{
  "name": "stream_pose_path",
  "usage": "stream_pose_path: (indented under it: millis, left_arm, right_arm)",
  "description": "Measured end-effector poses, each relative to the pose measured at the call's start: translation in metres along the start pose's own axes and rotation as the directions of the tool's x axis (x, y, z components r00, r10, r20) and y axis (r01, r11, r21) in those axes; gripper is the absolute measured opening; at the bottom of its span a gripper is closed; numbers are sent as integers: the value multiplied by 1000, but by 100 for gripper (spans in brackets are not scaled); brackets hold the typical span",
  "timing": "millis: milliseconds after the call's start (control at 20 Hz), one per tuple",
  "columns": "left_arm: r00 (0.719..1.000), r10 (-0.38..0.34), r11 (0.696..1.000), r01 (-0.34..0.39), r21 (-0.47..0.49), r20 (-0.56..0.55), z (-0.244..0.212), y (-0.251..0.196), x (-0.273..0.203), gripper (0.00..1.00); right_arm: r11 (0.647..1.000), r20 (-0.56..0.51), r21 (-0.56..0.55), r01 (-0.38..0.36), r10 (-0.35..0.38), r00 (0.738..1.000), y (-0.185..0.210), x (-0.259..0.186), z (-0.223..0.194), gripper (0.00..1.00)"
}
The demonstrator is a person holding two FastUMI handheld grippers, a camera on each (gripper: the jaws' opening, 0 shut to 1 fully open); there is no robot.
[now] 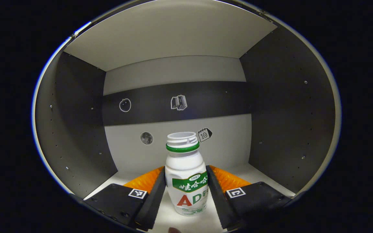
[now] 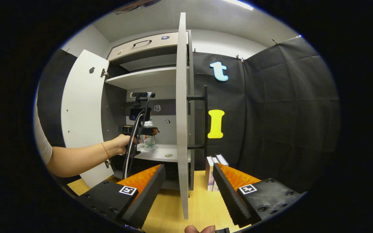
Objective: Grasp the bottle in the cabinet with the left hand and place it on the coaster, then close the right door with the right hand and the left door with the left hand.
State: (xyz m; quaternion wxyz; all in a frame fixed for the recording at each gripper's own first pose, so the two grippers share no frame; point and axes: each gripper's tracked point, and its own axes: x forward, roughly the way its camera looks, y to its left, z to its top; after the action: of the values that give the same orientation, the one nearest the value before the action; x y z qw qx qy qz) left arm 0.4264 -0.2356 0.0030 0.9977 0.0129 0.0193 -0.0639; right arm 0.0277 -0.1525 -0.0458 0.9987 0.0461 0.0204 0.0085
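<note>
In the left gripper view, the left gripper (image 1: 186, 186) reaches into the cabinet (image 1: 287, 123), its two fingers (image 1: 155, 194) standing on either side of the bottle (image 1: 186, 181). The dark pads lie right along the bottle's flanks, but I cannot tell whether they press on it or merely sit beside it. The bottle stands upright on the pale cabinet shelf (image 1: 264, 176), white with a green ring under its neck and a green and red label on the front. Behind it the back wall is grey with a dark band across the middle, carrying small stickers (image 1: 178, 103). In the right gripper view, the right gripper (image 2: 189, 191) hangs over the wooden desk (image 2: 202, 207) with its fingers spread well apart and nothing between them. The right door (image 2: 182, 113) stands open, seen edge-on straight ahead, with its dark bar handle (image 2: 205, 119) on the right side. The left door (image 2: 83, 113) is swung wide open at the far left. Between the doors, a person's hand (image 2: 121, 144) holds the left gripper (image 2: 147, 130) inside the cabinet, at the bottle (image 2: 149, 142) on the shelf (image 2: 163, 152). A few books (image 2: 213, 171) stand on the desk just right of the right door, against the booth wall.
</note>
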Motion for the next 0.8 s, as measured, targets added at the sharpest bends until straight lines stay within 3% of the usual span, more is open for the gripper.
stream_pose_path:
  millis: [300, 550, 800]
  left_arm:
    - [998, -38, 999, 38, 9, 44, 22, 15, -58, 73]
    - [991, -88, 996, 89, -5, 96, 41, 35, -143, 73]
    - [988, -111, 994, 110, 16, 104, 24, 58, -229, 73]
  right_arm:
    - [1000, 27, -8, 30, -30, 999, 6, -6, 11, 98]
    - [999, 40, 7, 32, -32, 999, 32, -14, 17, 98]
    - [999, 33, -37, 39, -38, 999, 56, -25, 12, 98]
